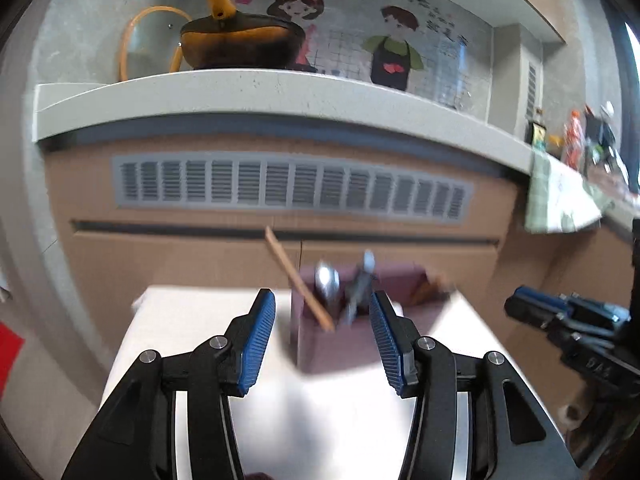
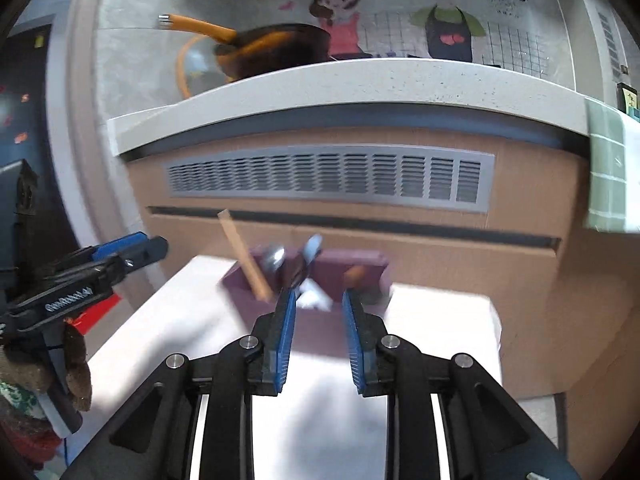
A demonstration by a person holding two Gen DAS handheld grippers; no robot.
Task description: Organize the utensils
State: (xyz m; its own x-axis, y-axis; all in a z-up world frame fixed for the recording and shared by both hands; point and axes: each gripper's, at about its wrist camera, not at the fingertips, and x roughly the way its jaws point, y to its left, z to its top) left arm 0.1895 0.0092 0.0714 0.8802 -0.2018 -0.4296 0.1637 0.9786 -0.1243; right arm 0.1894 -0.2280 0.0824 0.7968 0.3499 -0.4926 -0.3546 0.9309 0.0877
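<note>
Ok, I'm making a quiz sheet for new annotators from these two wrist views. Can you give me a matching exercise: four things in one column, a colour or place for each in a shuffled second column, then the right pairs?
Things:
1. utensil box
2. pan
3. wooden stick
4. vent grille

Descriptions:
A. grey, set in the cabinet front
B. leaning out of the box, tilted left
C. purple, on the white table
D. on the countertop, orange handle

Pairs: 1-C, 2-D, 3-B, 4-A
</note>
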